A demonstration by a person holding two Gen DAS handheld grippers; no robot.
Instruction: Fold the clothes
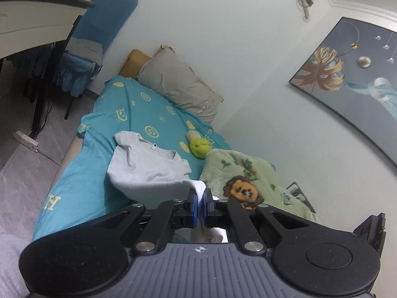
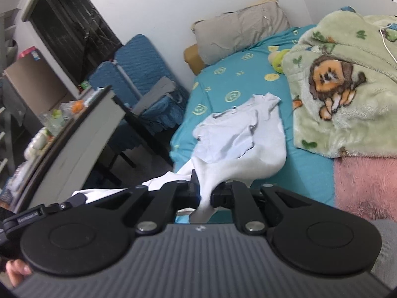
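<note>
Left gripper (image 1: 199,198) clamped on white T-shirt (image 1: 148,164) hem | right gripper (image 2: 204,188) pinching hem alongside | collar trailing on teal sheet (image 1: 104,173) beside lion blanket (image 1: 248,181), raised for spreading.

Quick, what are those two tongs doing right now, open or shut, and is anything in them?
Left tongs: shut on an edge of the white T-shirt.
Right tongs: shut on another part of the same white T-shirt.

The black two-finger left gripper (image 1: 199,200) points slightly downward, its blue-padded jaws pinched on white cloth. The black two-finger right gripper (image 2: 205,190) likewise tilts downward, jaws clamped on white fabric.
</note>
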